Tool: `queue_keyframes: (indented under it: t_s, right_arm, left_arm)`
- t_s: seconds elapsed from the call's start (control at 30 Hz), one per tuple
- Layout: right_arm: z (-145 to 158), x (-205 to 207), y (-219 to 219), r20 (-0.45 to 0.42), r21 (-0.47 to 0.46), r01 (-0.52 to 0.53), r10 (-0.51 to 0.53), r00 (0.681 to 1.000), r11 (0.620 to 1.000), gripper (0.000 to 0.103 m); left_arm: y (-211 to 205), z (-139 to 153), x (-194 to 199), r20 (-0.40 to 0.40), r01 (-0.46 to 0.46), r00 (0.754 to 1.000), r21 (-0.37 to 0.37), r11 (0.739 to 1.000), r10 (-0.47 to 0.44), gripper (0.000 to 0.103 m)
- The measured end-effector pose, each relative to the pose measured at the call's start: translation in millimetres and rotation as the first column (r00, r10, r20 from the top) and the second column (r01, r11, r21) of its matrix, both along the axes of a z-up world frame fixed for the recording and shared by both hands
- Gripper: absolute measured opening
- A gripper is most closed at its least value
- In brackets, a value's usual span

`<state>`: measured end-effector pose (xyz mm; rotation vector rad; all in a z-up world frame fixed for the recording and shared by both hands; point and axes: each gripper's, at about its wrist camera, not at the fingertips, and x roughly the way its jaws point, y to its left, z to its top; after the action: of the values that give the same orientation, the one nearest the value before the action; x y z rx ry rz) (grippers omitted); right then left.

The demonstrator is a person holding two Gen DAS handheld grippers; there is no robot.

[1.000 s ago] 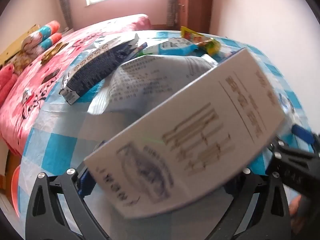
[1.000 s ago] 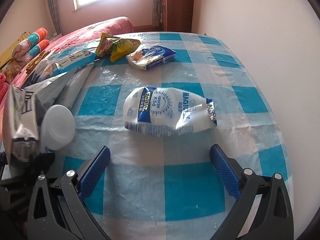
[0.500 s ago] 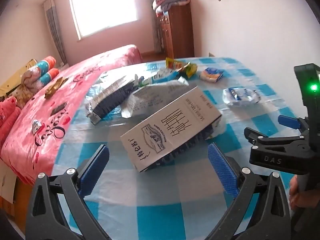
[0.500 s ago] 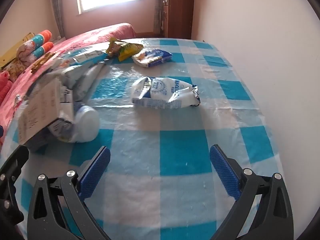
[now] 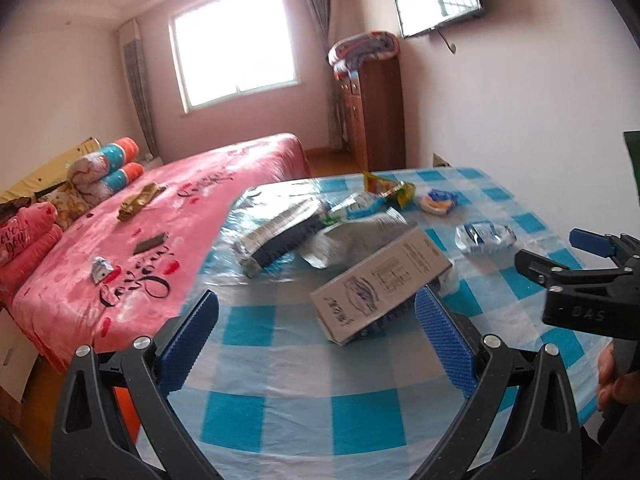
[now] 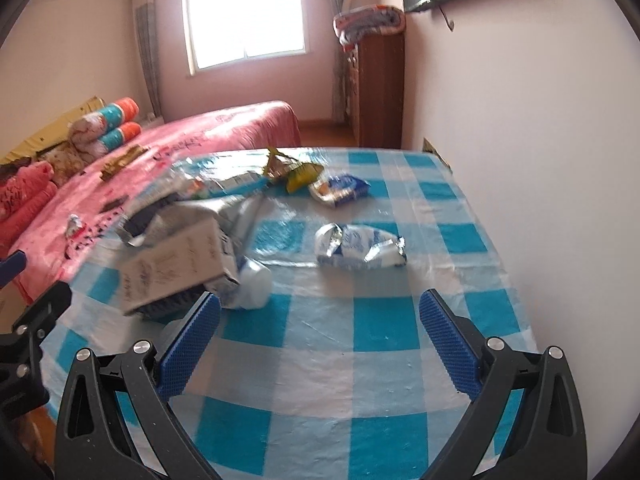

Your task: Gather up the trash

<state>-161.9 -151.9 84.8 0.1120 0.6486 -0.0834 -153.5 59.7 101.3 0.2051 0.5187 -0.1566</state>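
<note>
On my far left is the bed (image 5: 168, 216), with a small foil scrap (image 5: 101, 270) lying on its pink cover. Next comes the worktop (image 5: 280, 380) in its blue-checked cloth, and my left gripper (image 5: 316, 344) hangs above its near edge with the fingers wide apart and nothing between them. The trash is heaped in the left half of the cloth: a dark-and-silver packet (image 5: 280, 236), a grey crumpled bag (image 5: 360, 232) behind it, and a printed carton (image 5: 380, 284) resting tilted on top of other rubbish, with a white tub (image 6: 252, 280) tucked under its right end. Further right and apart from the heap lie a yellow wrapper (image 5: 388, 192), a small blue pouch (image 6: 340, 188) and a blue-and-white sachet (image 6: 360, 246). My right gripper (image 6: 318, 346) is also spread open and empty, low over bare cloth short of that sachet.

I judge the next pick is the loose sachet. I'd bring the right fingers down straddling its narrow width, press lightly into the cloth, and close on the crinkled middle rather than a slippery end. The left can take the carton by its raised edge.
</note>
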Motion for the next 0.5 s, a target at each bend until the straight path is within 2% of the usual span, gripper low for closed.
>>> queue_keyframes:
  t_s: [0.27,0.5]
  right_arm:
    - [15,-20,25,0.053,-0.088,-0.035,0.04,0.998,0.995,0.098]
    - [28,-34,34,0.081,-0.095,-0.044,0.052,0.995,0.994,0.098]
  left_arm:
    - [21,13,-14,0.051,-0.031,0.998,-0.039,0.999,0.033,0.099]
    - [31,22,-26,0.083,-0.044,0.995,-0.081,0.996,0.051,0.099]
